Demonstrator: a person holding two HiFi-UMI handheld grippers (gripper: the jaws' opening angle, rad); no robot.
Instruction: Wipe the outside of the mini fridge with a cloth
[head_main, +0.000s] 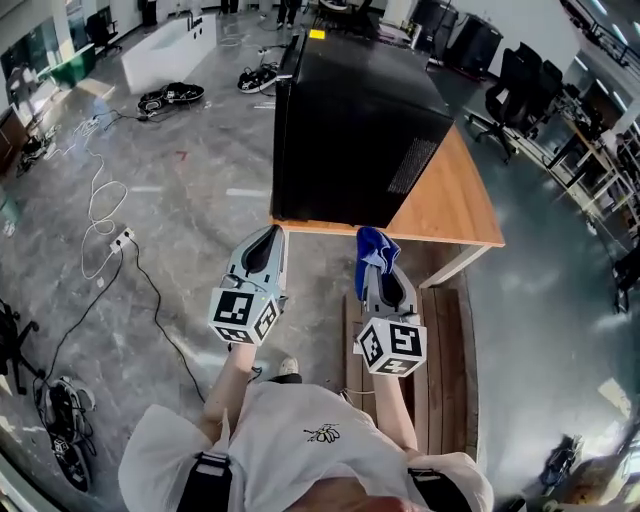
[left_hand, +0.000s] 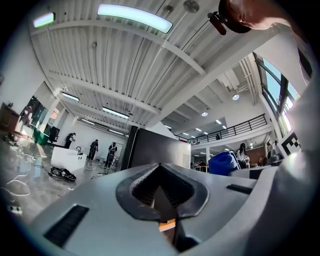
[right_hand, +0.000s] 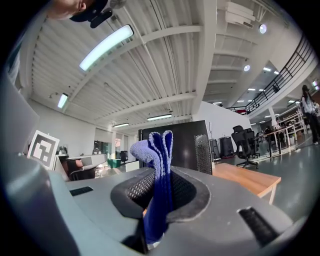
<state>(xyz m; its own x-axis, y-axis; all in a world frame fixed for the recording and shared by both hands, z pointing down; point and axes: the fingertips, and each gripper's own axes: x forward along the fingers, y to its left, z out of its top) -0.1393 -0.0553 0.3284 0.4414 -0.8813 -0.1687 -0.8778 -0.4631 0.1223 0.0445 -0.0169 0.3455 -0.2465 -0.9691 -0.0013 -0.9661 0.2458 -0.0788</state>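
A black mini fridge (head_main: 355, 120) stands on a wooden table (head_main: 450, 215), its near side facing me; it also shows as a dark box in the left gripper view (left_hand: 155, 150) and the right gripper view (right_hand: 180, 145). A blue cloth (head_main: 372, 252) is pinched in my right gripper (head_main: 378, 262), which is shut on it just below the table's near edge; the cloth (right_hand: 157, 175) sticks up between the jaws. My left gripper (head_main: 265, 245) is held level with it to the left, shut with nothing in it (left_hand: 162, 200), short of the fridge.
Cables (head_main: 100, 215) and a power strip (head_main: 122, 238) lie on the grey floor to the left. Office chairs (head_main: 515, 95) stand at the right. A wooden bench (head_main: 440, 350) sits under my right arm. People (left_hand: 100, 150) stand far off.
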